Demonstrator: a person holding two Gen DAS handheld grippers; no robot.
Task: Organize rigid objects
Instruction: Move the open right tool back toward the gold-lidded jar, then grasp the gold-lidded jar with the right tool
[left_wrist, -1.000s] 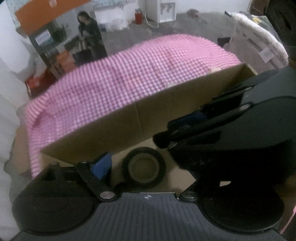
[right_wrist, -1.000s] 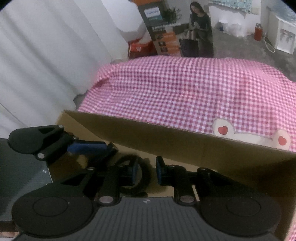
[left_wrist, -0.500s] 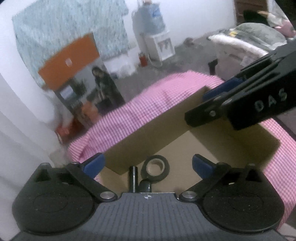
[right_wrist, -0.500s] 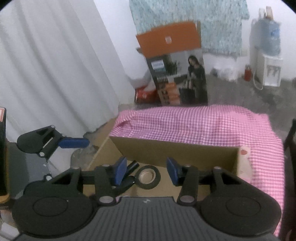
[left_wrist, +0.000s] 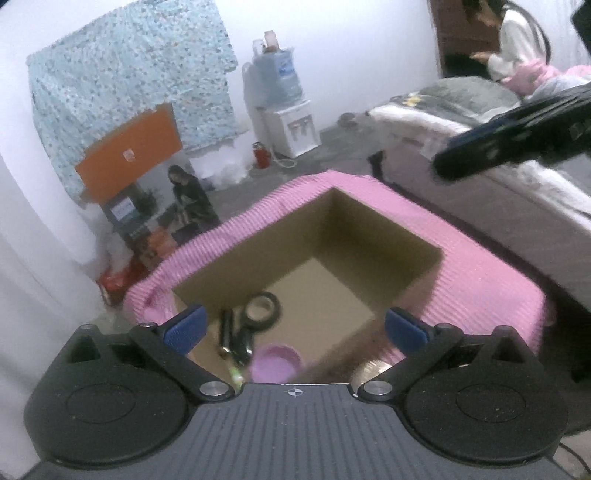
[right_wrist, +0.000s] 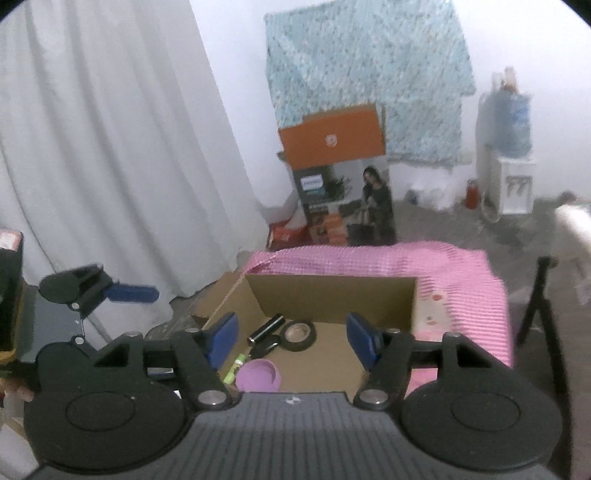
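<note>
Two hand-held grippers are in view, each with blue pads: the left hand-held gripper (left_wrist: 293, 326) stands with its jaws spread wide and nothing between them, and the right hand-held gripper (right_wrist: 293, 339) has just been opening, its jaws now partly apart and likewise empty. Both hang above one open cardboard box (right_wrist: 332, 299), which sits on a worktop covered by a pink checked cloth (right_wrist: 369, 258). On the box floor, gathered toward its near left part, lie one roll of black tape (right_wrist: 300, 334), flat, one black cylinder (right_wrist: 266, 328) just beside it, one small black oblong thing (right_wrist: 266, 346) touching or nearly touching the tape, one green stick-like thing (right_wrist: 233, 367), and one purple round dish or lid (right_wrist: 257, 376) nearest the camera; motion blur leaves their finer details unclear. In the left wrist view a round gold-coloured thing (left_wrist: 371, 371) shows near the box's near edge, too blurred to name. Beyond the worktop stands one tall printed carton (right_wrist: 343, 192) with an orange top flap and a picture of a woman; its small logo panel cannot be read. One patterned blue cloth (right_wrist: 369, 74) hangs on the white wall, one white curtain (right_wrist: 110, 147) falls at the left, one water dispenser (right_wrist: 511, 147) carries a blue bottle, one red canister (right_wrist: 470, 194) stands on the grey floor, and one person in white (left_wrist: 513, 40) sits beyond a bed (left_wrist: 480, 155).
</note>
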